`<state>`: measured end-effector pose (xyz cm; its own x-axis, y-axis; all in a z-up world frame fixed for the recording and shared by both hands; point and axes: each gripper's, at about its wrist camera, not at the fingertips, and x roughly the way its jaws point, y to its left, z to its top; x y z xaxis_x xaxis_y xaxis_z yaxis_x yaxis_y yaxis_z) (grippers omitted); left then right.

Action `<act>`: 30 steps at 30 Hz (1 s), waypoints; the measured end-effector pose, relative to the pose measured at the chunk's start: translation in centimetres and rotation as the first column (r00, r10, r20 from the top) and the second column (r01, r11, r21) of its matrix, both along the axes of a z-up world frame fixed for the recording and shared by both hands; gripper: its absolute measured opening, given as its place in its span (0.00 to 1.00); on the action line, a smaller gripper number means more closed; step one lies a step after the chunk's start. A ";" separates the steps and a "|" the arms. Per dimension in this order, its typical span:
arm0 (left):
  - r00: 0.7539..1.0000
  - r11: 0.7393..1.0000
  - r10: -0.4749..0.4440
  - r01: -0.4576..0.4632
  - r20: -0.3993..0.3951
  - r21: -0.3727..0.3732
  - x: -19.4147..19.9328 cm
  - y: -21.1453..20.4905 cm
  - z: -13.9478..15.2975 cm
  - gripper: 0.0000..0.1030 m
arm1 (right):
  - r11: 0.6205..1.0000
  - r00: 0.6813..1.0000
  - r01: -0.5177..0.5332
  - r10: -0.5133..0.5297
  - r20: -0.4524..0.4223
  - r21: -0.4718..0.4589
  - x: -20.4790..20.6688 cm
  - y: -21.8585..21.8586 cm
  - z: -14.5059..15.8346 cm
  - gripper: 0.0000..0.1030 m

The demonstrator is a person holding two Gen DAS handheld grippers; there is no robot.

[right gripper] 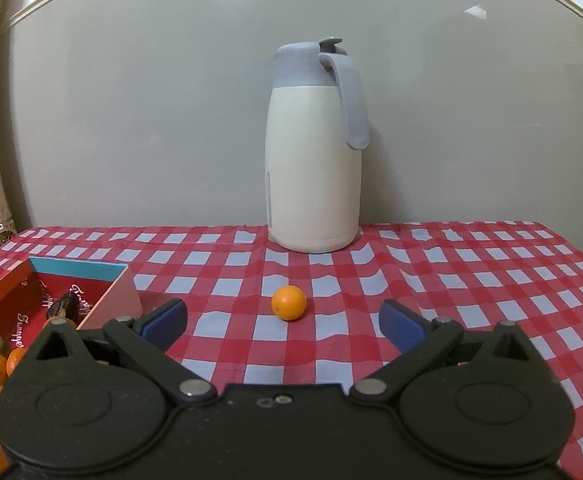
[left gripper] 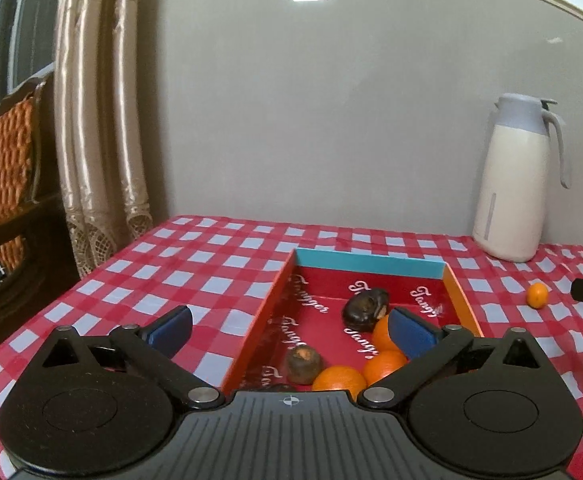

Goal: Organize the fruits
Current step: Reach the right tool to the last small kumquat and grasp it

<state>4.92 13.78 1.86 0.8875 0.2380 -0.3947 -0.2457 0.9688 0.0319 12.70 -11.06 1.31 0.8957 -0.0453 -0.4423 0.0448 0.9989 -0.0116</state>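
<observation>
We are holding our left gripper [left gripper: 289, 330] wide open over the red box [left gripper: 461, 300], gripping nothing, with oranges [left gripper: 383, 364] and dark fruits [left gripper: 365, 304] lying inside. Our right gripper [right gripper: 283, 322] is gaping empty too, pointing at the lone orange [right gripper: 289, 303] sitting on the checked cloth [right gripper: 471, 280] before the jug [right gripper: 313, 168]

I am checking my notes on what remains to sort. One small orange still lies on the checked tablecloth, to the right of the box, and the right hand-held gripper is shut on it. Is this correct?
Not quite. The right hand-held gripper is open, and the small orange lies free beyond its fingertips, as the right wrist view shows. It does lie on the checked tablecloth, right of the box.
</observation>
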 end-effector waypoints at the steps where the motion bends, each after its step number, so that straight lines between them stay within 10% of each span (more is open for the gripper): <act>1: 1.000 1.000 0.008 -0.008 0.003 0.000 -0.2 0.2 0.0 1.00 | 1.000 1.000 -0.001 0.001 -0.004 0.001 0.2 0.0 -0.1 1.00; 30: 0.979 0.979 0.200 -0.200 0.031 -0.029 -1.0 5.8 -0.4 1.00 | 0.999 0.981 0.032 -0.031 -0.191 0.004 10.1 -1.8 -3.9 0.74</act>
